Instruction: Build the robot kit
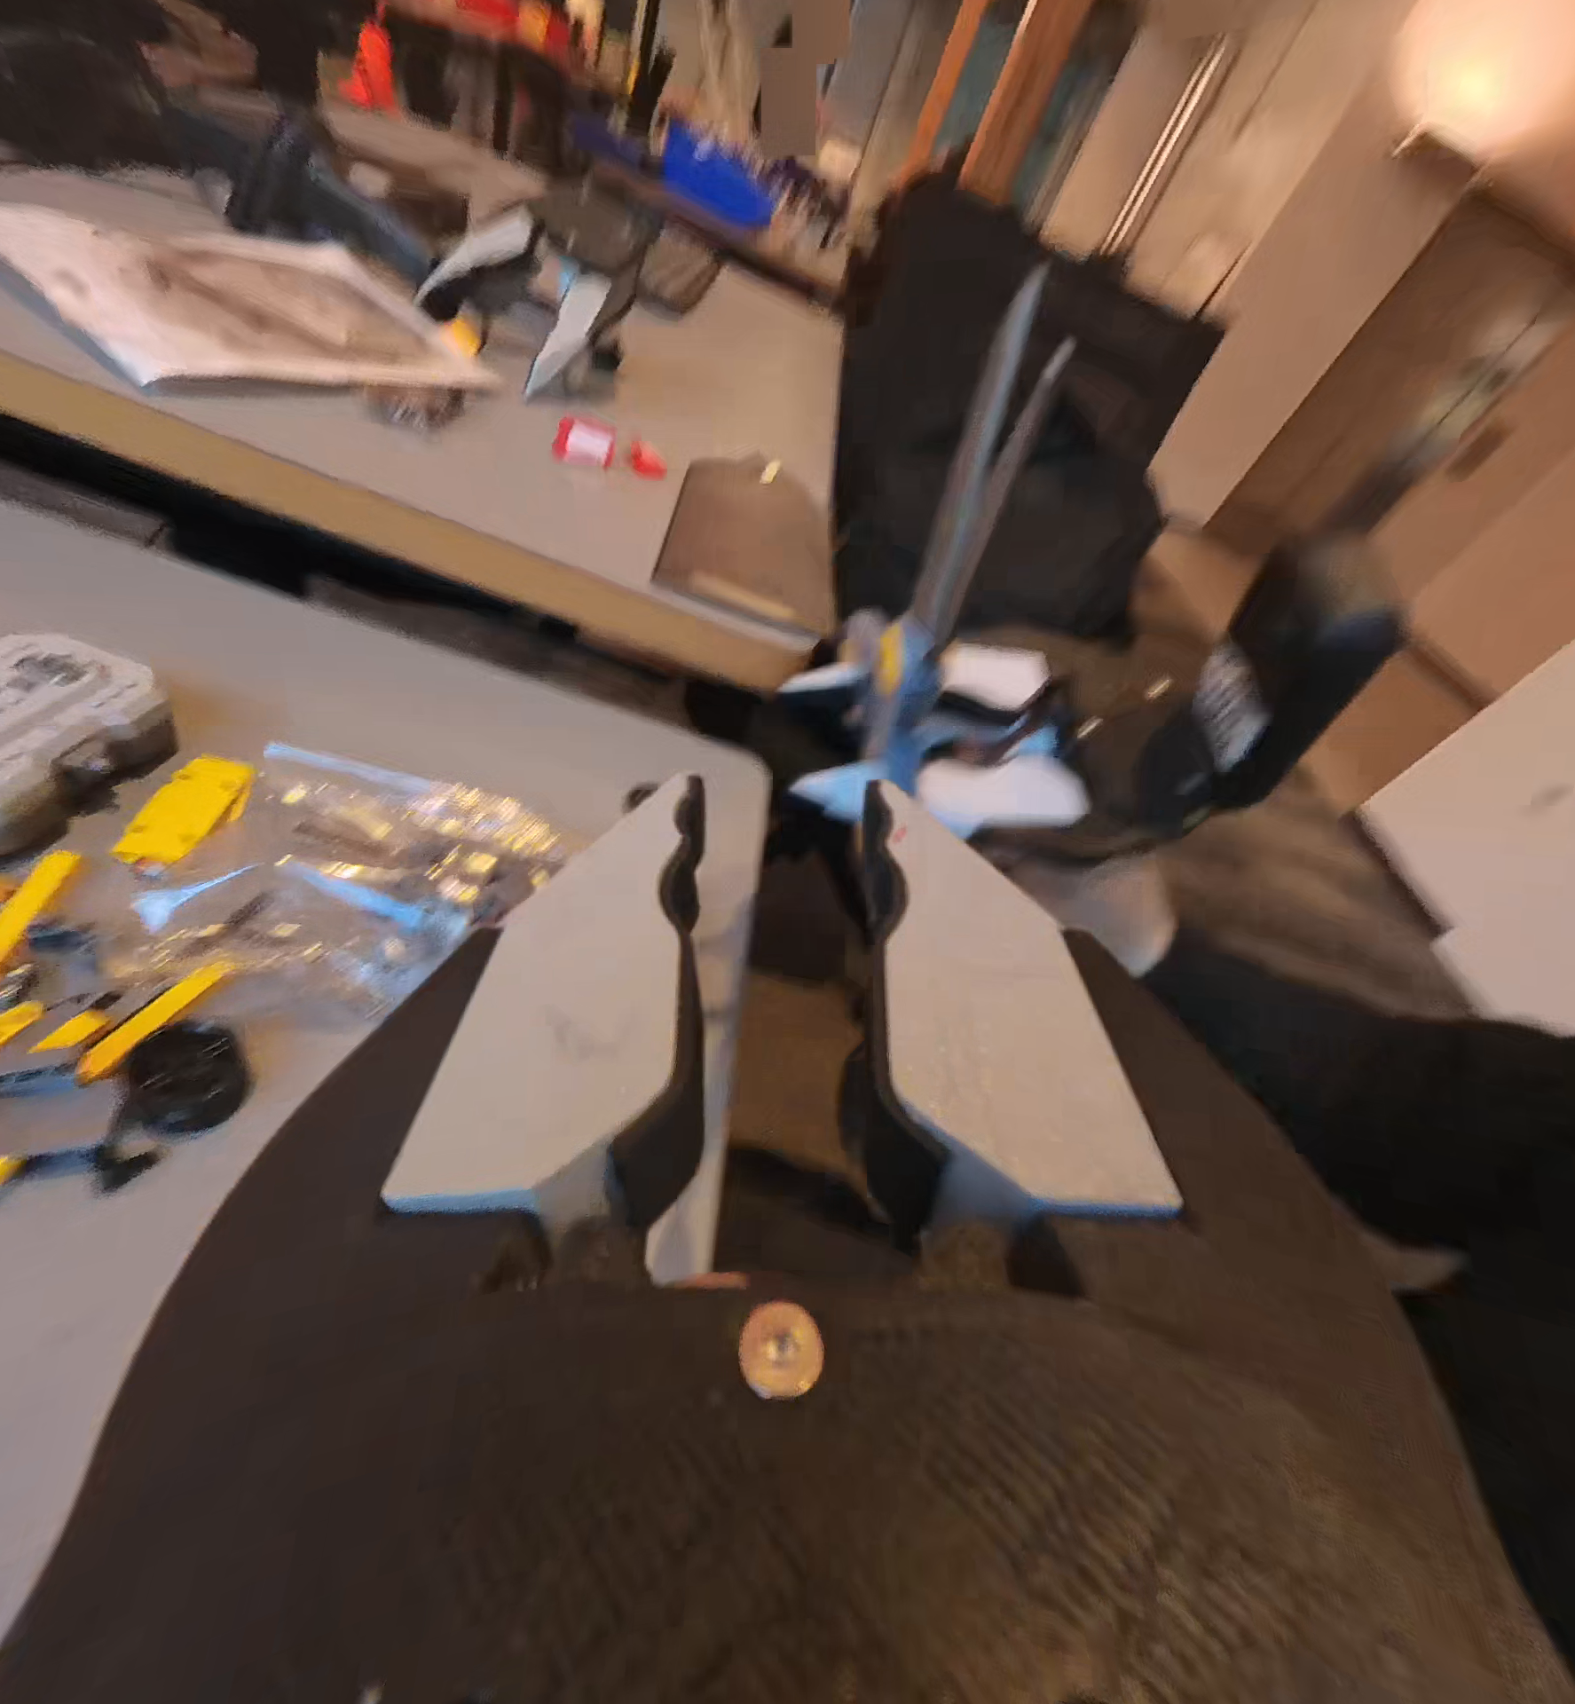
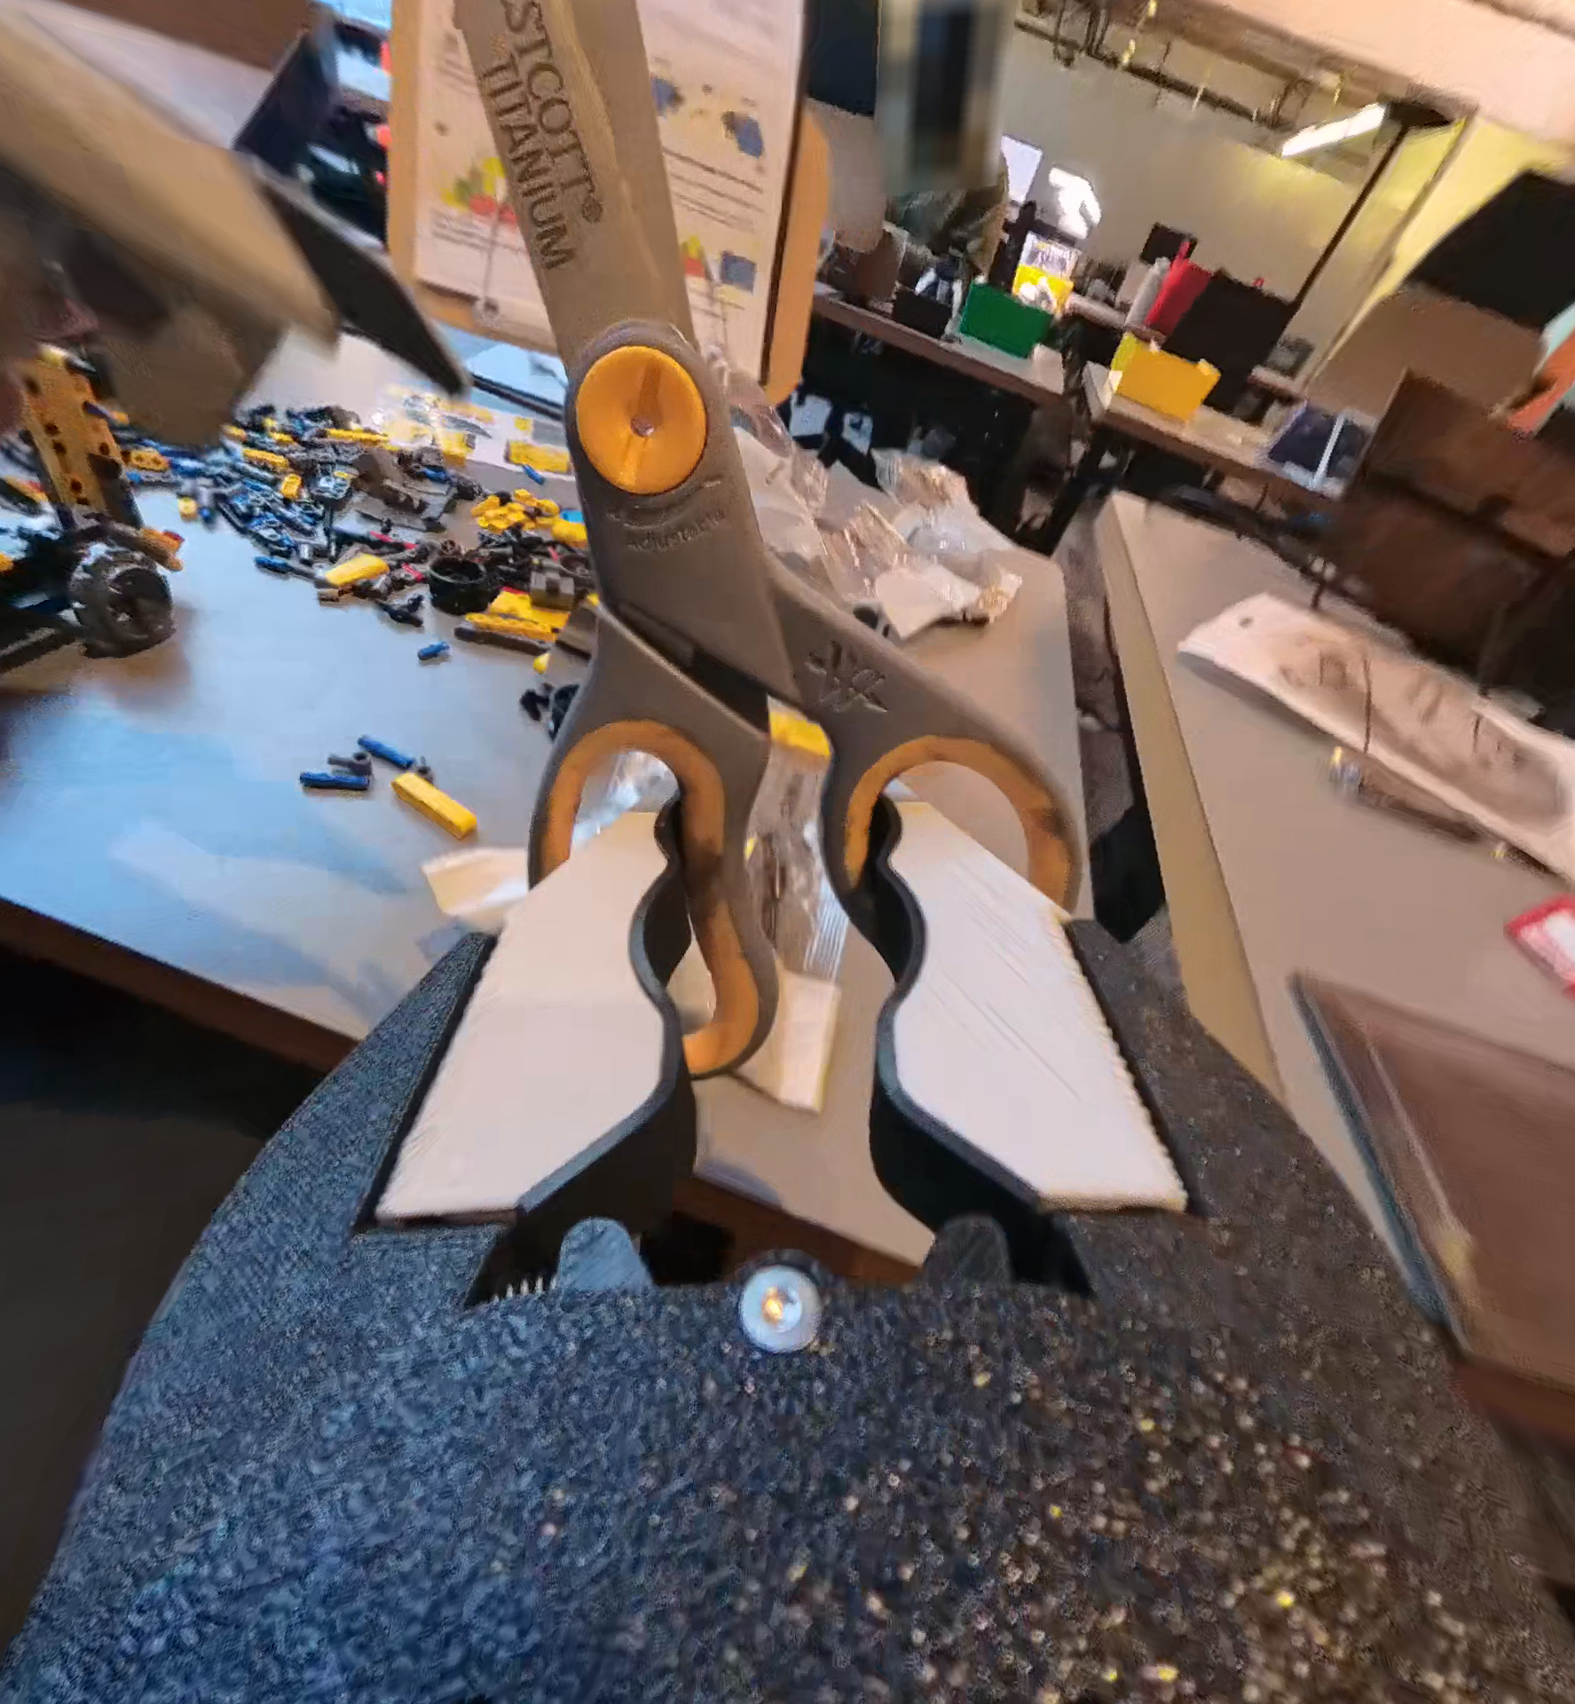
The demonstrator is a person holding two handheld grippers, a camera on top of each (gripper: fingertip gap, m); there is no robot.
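In the right wrist view my right gripper (image 2: 776,816) has one fingertip threaded into each orange-lined handle loop of grey scissors (image 2: 640,433). It holds them blades up above the table edge, jaws partly apart. The left wrist view shows these scissors (image 1: 982,479) with blades slightly parted, held by the right gripper (image 1: 866,738) beyond the table corner. My left gripper (image 1: 779,811) is open and empty over that corner, next to clear plastic bags (image 1: 378,857). A blurred grey and black shape (image 2: 166,230) at upper left may be the left gripper.
Many yellow, black and blue building pieces (image 2: 451,553) and a partly built vehicle model (image 2: 73,572) lie on the grey table (image 2: 212,738). A grey case (image 1: 27,719) sits at left. A second table (image 1: 488,479) holds an open booklet (image 1: 212,295) and a red packet (image 1: 585,441). A black chair (image 1: 1088,415) stands behind. My right fingertips sit around 11 centimeters from my left ones. To the partly built vehicle model (image 2: 73,572): left tips about 25 centimeters, right tips about 30 centimeters.
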